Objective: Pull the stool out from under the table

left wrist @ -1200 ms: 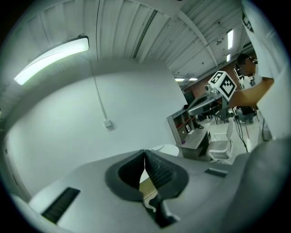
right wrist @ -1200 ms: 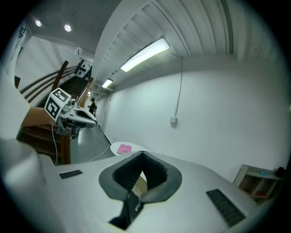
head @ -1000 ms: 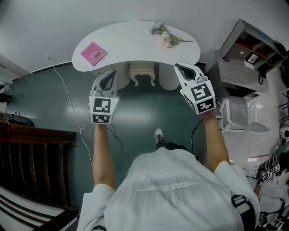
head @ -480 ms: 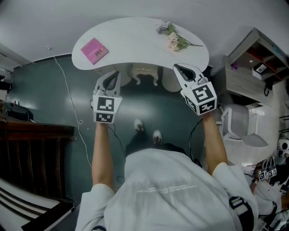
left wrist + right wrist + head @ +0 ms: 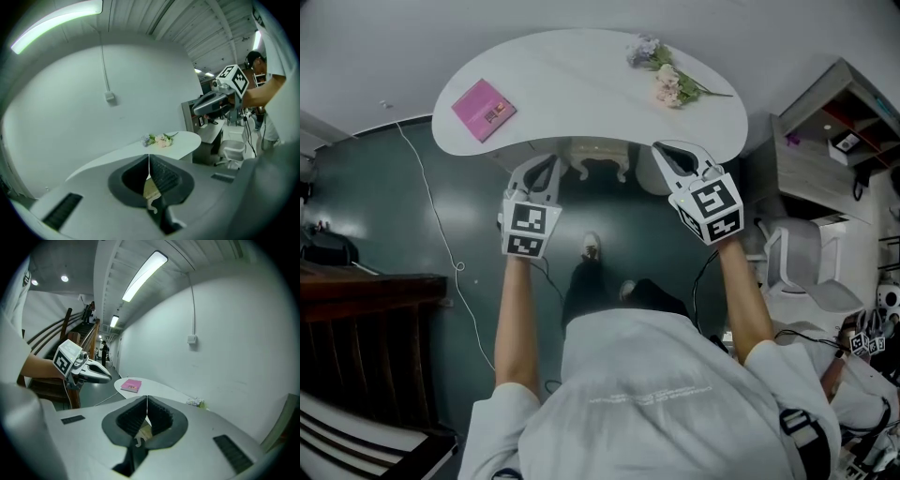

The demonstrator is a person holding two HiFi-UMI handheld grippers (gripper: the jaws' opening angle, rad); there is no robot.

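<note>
Both arms are stretched out front, with the left tongs (image 5: 542,172) at 11 o'clock and the right tongs (image 5: 673,157) at 1 o'clock. Each pair has its tips pressed together on nothing. They flank the stool (image 5: 598,157), probably squaring up to its sides. The stool sits at 12 o'clock, tucked under the white tabletop's (image 5: 572,75) near edge. It is cream-coloured with carved, curling legs, and only its front shows.
</note>
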